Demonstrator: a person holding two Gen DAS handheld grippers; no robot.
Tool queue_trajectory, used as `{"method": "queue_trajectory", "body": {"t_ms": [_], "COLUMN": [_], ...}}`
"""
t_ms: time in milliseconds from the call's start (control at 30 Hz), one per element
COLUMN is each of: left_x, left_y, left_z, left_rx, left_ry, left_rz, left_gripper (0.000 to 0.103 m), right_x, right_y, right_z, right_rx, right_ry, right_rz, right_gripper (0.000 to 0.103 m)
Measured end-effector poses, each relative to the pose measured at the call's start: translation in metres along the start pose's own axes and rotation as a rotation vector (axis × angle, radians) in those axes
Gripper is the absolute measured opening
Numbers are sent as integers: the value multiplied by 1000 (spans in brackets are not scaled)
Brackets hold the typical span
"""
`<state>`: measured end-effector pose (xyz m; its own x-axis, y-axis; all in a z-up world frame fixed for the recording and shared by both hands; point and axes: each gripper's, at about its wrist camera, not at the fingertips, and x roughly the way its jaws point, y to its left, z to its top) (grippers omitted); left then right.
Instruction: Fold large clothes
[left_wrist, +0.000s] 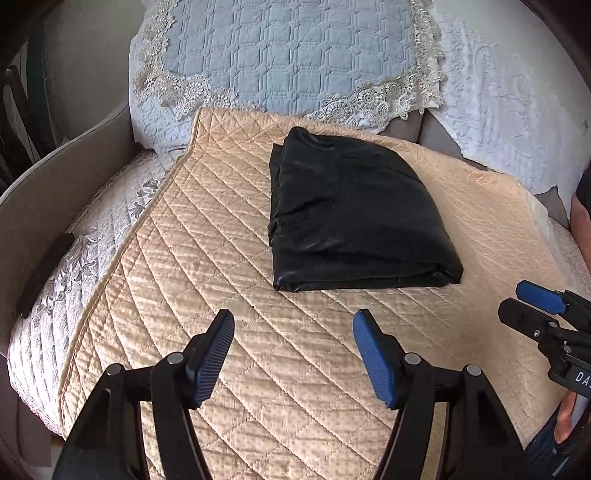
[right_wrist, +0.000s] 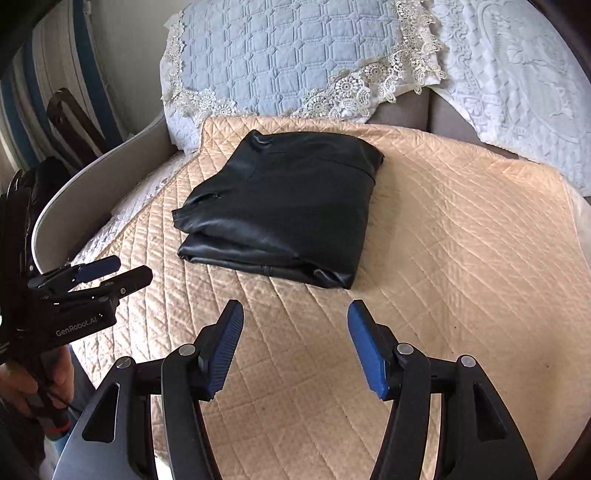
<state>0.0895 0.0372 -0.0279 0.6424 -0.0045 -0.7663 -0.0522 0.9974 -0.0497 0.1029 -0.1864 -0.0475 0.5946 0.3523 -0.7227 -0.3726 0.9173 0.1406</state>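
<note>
fingers (left_wrist: 221, 343) short of garment (left_wrist: 351, 214) (apart)

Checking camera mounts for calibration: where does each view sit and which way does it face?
Left wrist: on the left gripper, angled down at the folded black leather-like garment; right gripper and a hand show at right.
Right wrist: on the right gripper, same downward aim; left gripper shows at left.
Shared: garment, beige quilted cover, pale blue lace-edged cushion.
</note>
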Motion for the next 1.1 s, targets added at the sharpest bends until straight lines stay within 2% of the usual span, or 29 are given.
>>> {"method": "queue_trajectory", "body": {"t_ms": [333,1100], "left_x": [8,-5], "left_y": [2,1], "left_z": [-4,-4], "left_rx": [6,12], "left_ry": [17,4], "left_rz": [5,31], "left_gripper": [69,69], "right_x": [5,2], "right_y": [-2,8], "right_z": [0,-1], "right_rx": [6,-21], "right_ry": [10,14], "right_rz": [-2,14], "right_gripper": [60,60]}}
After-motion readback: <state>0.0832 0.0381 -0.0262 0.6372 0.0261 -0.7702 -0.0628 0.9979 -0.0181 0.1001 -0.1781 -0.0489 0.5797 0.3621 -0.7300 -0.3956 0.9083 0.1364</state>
